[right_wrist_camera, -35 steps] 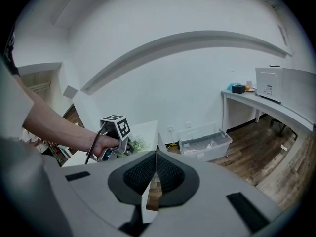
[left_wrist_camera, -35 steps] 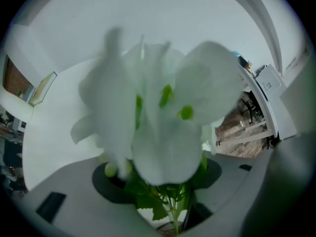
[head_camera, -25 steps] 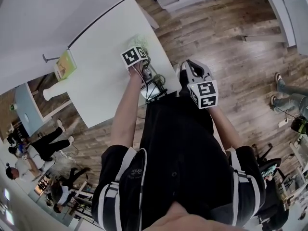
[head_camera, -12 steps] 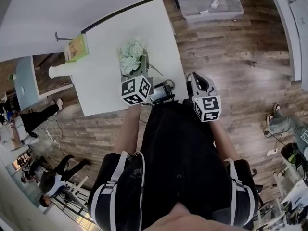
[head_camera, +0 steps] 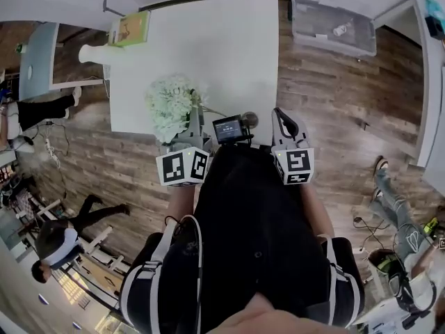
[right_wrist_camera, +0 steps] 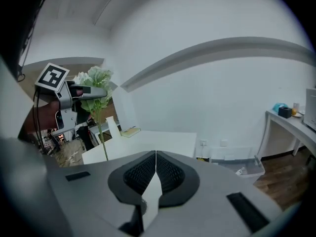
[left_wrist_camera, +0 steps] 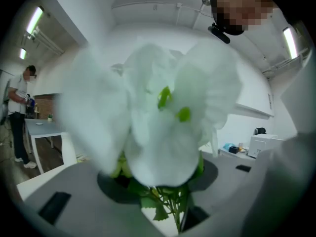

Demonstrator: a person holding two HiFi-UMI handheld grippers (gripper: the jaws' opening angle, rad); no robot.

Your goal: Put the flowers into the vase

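While the left gripper (left_wrist_camera: 165,194) is clenched on the green stems of a bunch of white flowers (left_wrist_camera: 163,127), the blooms fill its own view, blurred and close to the lens. In the head view the flowers are held up over the near edge of the white counter (head_camera: 222,54). The right gripper view shows one long stem hanging free below the left gripper, clear of the counter top. A white vase (head_camera: 101,53) stands upright at the counter's far left corner, just beside a yellow-green book (head_camera: 131,28) and well apart from the flowers; nothing is in it. The right gripper (right_wrist_camera: 156,157) is empty, with its ribbed pads pressed together. It is held at the person's right, apart from the flowers. A clear plastic bin (head_camera: 334,26) sits on the wood floor beyond the counter's right side.
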